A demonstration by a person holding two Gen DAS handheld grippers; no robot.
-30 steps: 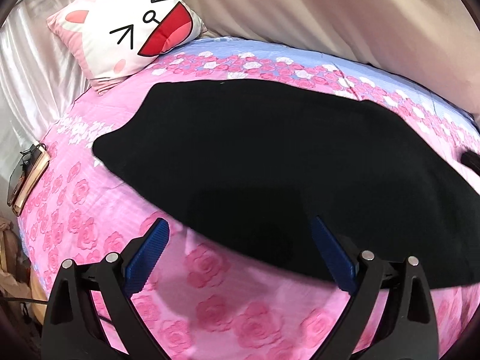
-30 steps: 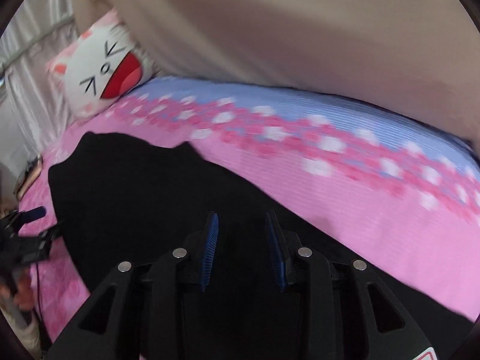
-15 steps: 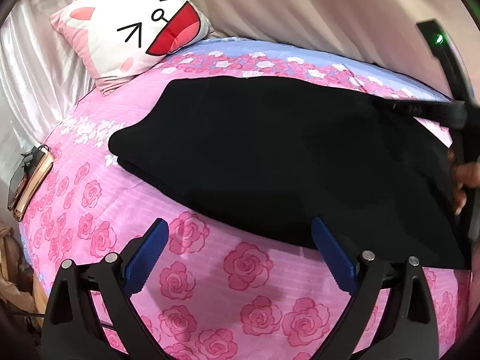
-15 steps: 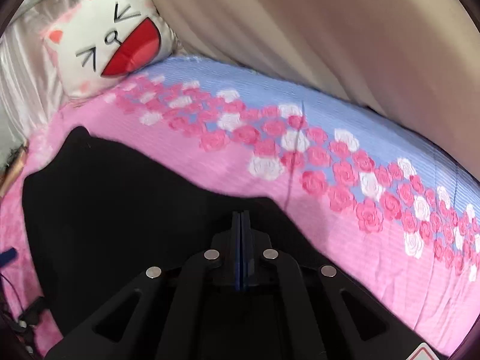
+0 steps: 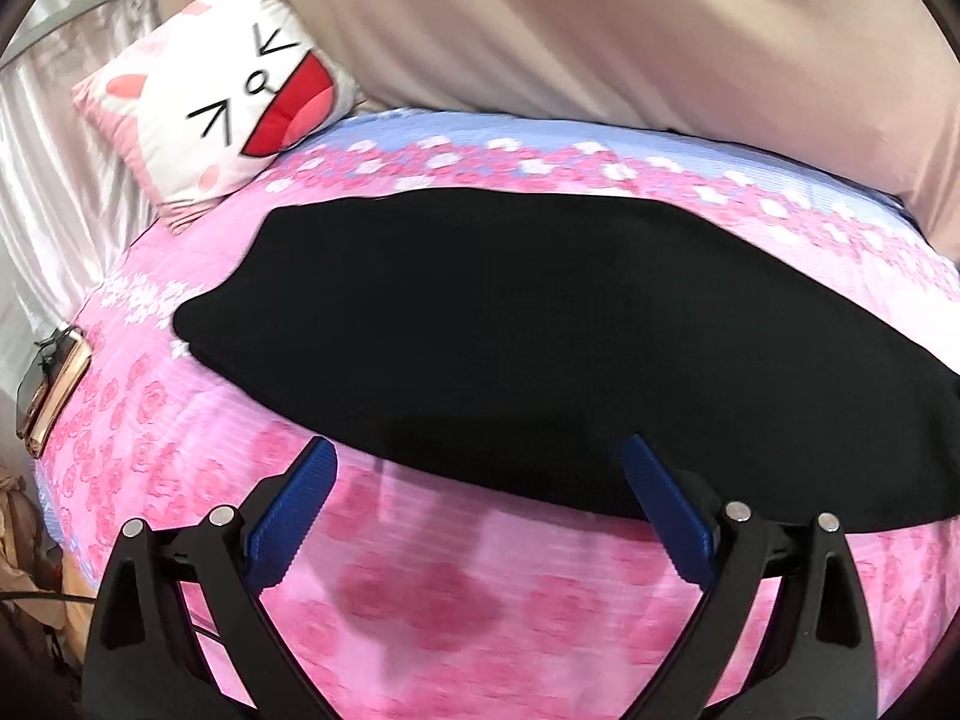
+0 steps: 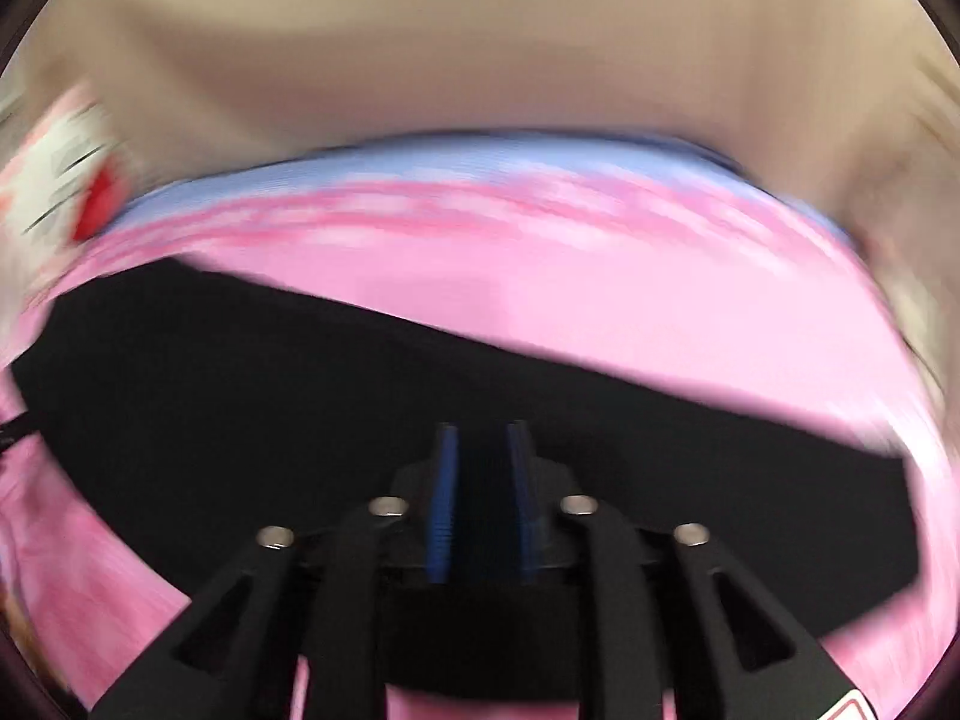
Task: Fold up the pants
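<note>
The black pants [image 5: 510, 330] lie folded flat across the pink rose-print bed [image 5: 420, 588]. My left gripper [image 5: 474, 468] is open wide and empty, hovering just above the pants' near edge, its blue pads either side of it. In the blurred right wrist view the pants [image 6: 300, 408] fill the lower half. My right gripper [image 6: 483, 438] hangs over them with its blue pads a small gap apart, holding nothing that I can see.
A white cat-face pillow [image 5: 240, 102] sits at the bed's far left corner against a beige curtain [image 5: 600, 30]. A phone-like object [image 5: 51, 396] lies at the bed's left edge. Silvery fabric covers the left wall.
My right gripper was shut on the pants' edge half a second ago; its pads have now parted and it has swung away fast. The left gripper moved closer to the pants' near edge.
</note>
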